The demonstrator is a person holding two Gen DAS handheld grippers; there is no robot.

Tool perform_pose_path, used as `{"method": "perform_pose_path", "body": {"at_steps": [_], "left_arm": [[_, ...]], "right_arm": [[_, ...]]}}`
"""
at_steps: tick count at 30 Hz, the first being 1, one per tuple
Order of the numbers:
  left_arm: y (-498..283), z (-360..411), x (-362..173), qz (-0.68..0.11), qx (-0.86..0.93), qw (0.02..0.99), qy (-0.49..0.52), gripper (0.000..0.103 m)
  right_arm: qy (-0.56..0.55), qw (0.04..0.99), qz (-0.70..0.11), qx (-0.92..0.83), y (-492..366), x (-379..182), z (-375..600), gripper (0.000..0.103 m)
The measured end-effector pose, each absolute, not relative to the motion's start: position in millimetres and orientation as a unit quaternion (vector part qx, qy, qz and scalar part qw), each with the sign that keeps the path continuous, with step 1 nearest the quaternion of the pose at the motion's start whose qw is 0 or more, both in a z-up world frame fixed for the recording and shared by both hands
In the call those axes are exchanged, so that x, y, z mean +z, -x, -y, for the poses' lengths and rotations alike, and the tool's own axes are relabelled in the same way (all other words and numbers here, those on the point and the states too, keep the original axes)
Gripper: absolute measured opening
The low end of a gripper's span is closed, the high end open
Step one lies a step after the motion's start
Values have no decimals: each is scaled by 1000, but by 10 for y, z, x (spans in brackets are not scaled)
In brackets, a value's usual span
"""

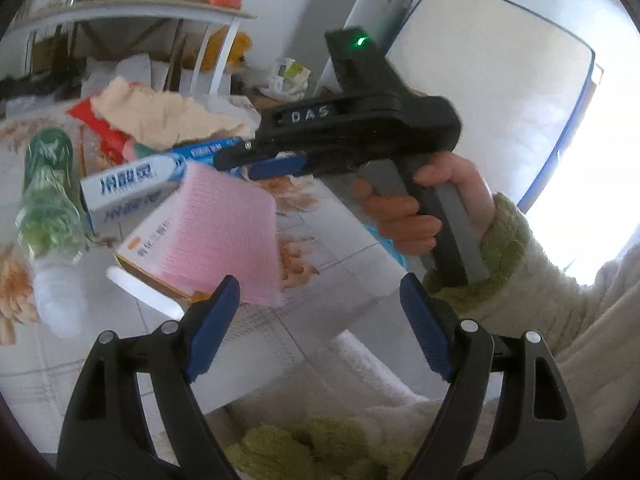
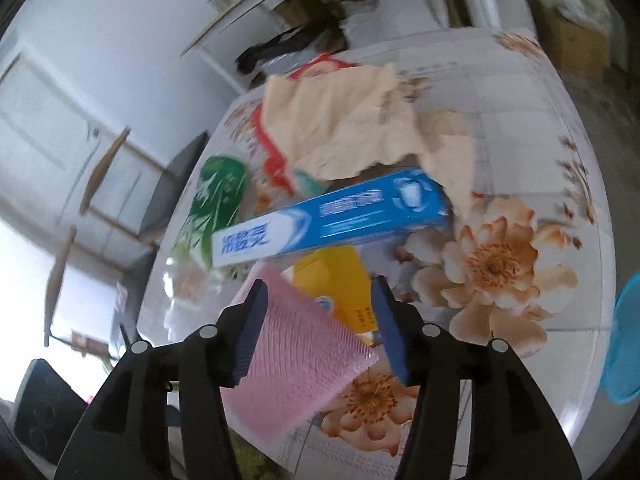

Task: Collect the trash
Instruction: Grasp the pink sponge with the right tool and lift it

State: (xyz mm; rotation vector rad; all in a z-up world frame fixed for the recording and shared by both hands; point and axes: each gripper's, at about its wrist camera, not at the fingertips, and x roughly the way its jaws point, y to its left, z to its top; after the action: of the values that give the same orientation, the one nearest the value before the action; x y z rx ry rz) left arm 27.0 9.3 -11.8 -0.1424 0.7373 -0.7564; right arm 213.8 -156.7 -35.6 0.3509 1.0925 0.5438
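A pile of trash lies on a flowered table [image 2: 520, 128]: a pink cloth [image 2: 296, 360], a blue toothpaste box [image 2: 340, 220], a yellow box [image 2: 340, 284], crumpled beige paper [image 2: 352, 120], a green bottle [image 2: 216, 196] and red packaging [image 2: 272, 152]. My right gripper [image 2: 320, 332] is open, its fingers either side of the pink cloth and yellow box. In the left wrist view the pink cloth [image 1: 228, 236] lies over an orange-edged box [image 1: 144, 256], beside the toothpaste box [image 1: 132, 188]. My left gripper [image 1: 320, 328] is open and empty near the table's edge. The right gripper [image 1: 264, 164] shows there over the pile.
A shelf [image 1: 132, 8] with books and a red item stands behind the table. A white appliance [image 1: 360, 8] and a framed panel [image 1: 500, 92] are at the right. A turquoise object [image 2: 624, 340] sits at the table's right edge. A white door [image 2: 48, 120] is at left.
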Motion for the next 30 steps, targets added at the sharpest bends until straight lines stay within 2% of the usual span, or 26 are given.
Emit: {"method": "perform_pose_path", "body": {"at_steps": [6,10,15,24,30], "left_arm": [[-328,-93,-80,-337,-326,883,40,80],[-430,-34,-151,-354,-326,876,32,81],[-419,118,-310,-381,-351,855,17,81],[-425,243,-489,-407,-348,844,5,81],[-471,384,-552,-409,-373,833,16,81]], "right_arm": [[-231,813,-490,214,-1933,-422,1919,53],[-268,815,-483,177,-1685,-445,2201,55],[-297,806,-492,143,-1260,-496,2474,63],[-333,751,-542,178,-1016,-779,2254,65],[-294,767,-545,170,-1110,-653,2140,65]]}}
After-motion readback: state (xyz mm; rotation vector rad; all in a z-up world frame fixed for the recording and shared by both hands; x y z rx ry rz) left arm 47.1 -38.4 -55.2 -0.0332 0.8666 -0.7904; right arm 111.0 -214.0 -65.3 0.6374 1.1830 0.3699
